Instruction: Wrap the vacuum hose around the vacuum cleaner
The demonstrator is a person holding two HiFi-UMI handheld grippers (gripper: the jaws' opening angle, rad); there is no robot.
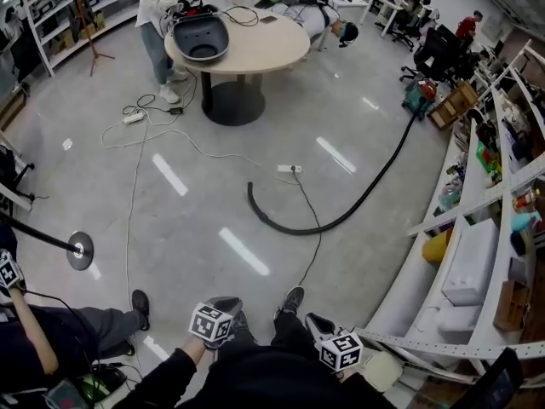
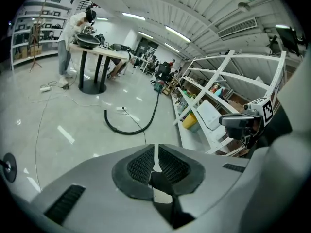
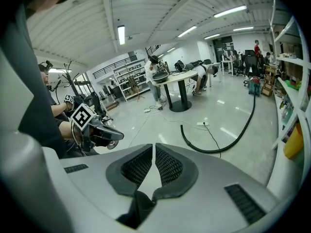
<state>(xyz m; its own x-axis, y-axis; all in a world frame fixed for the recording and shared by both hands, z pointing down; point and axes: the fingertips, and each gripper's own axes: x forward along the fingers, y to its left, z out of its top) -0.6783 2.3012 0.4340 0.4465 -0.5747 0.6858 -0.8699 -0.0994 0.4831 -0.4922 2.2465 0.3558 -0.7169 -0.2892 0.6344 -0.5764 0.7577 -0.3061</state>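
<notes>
A long black vacuum hose (image 1: 298, 227) lies in a curve on the glossy floor. It runs back to the right to a teal and red vacuum cleaner (image 1: 419, 99) by the shelving. The hose (image 2: 127, 129) also shows far ahead in the left gripper view, and the hose (image 3: 219, 148) likewise in the right gripper view. Both grippers are held low by my legs, well short of the hose. My left gripper (image 1: 225, 303) (image 2: 155, 160) is shut with nothing between its pads. My right gripper (image 1: 320, 323) (image 3: 154, 160) is shut and empty too.
A round table (image 1: 255, 54) with a grey tub (image 1: 202, 37) stands at the back, a person beside it. Thin cables and a power strip (image 1: 134, 117) trail across the floor. White shelving (image 1: 477, 198) lines the right side. A stand's round base (image 1: 80, 250) sits at left.
</notes>
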